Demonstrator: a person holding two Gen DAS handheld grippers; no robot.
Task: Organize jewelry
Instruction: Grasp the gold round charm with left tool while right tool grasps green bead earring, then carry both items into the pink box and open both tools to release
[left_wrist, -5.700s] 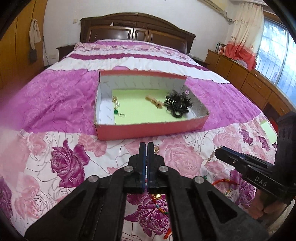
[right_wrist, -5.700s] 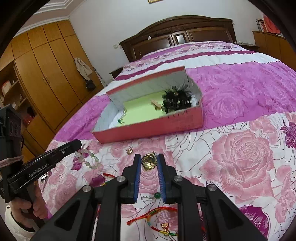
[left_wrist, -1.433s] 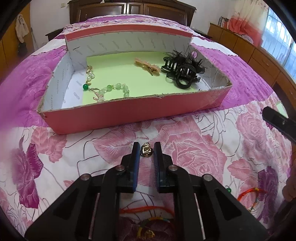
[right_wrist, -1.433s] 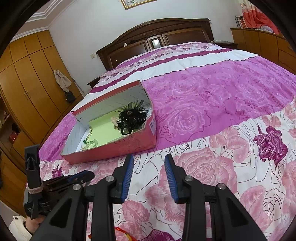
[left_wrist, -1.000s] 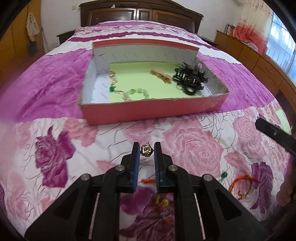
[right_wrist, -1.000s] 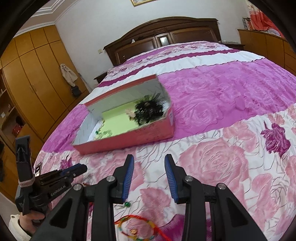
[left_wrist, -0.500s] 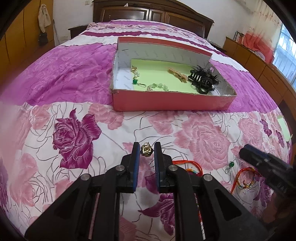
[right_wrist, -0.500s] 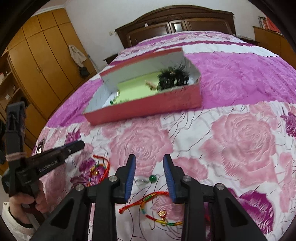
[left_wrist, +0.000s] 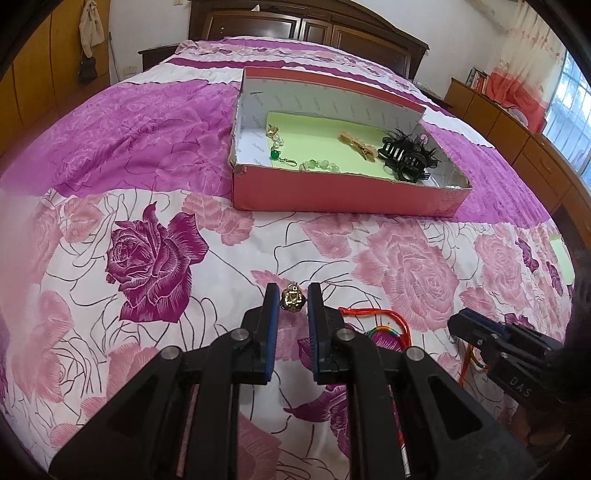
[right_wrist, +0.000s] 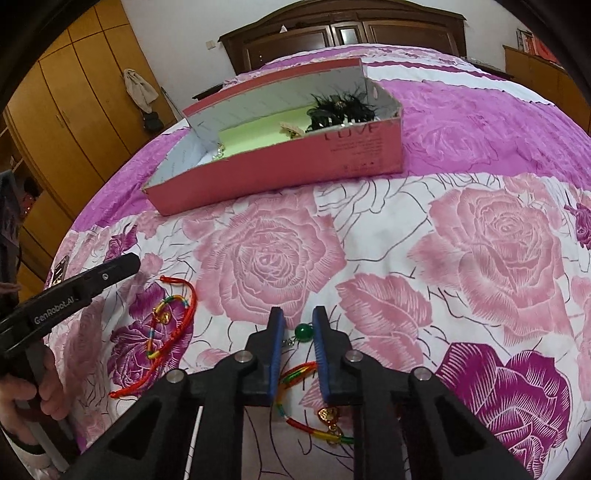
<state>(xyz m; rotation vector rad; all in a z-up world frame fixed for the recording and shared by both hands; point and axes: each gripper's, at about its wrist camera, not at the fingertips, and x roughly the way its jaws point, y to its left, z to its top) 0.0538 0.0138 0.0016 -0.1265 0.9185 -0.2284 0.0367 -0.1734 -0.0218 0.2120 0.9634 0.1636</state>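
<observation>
Gold glints between the left hand-held gripper's (left_wrist: 291, 301) blue pads: a small knobbly charm (left_wrist: 293, 300), pinched tight above the rose-printed quilt (left_wrist: 147, 258). Beyond lies the pink cardboard box (left_wrist: 332, 195) (beads and a feathery black clip inside). From the right, the right hand-held gripper (right_wrist: 298, 326) has just been closing around a round green bead (right_wrist: 305, 331), pads barely apart from it, beside braided red cord (right_wrist: 295, 373).

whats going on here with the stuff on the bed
A person is sorting jewelry off a floral bedspread into a pink cardboard box. The left gripper is pinching a small gold charm. The right gripper has just been closing around a green bead earring lying on the bedspread. Two red braided string bracelets are not yet picked up.
</observation>
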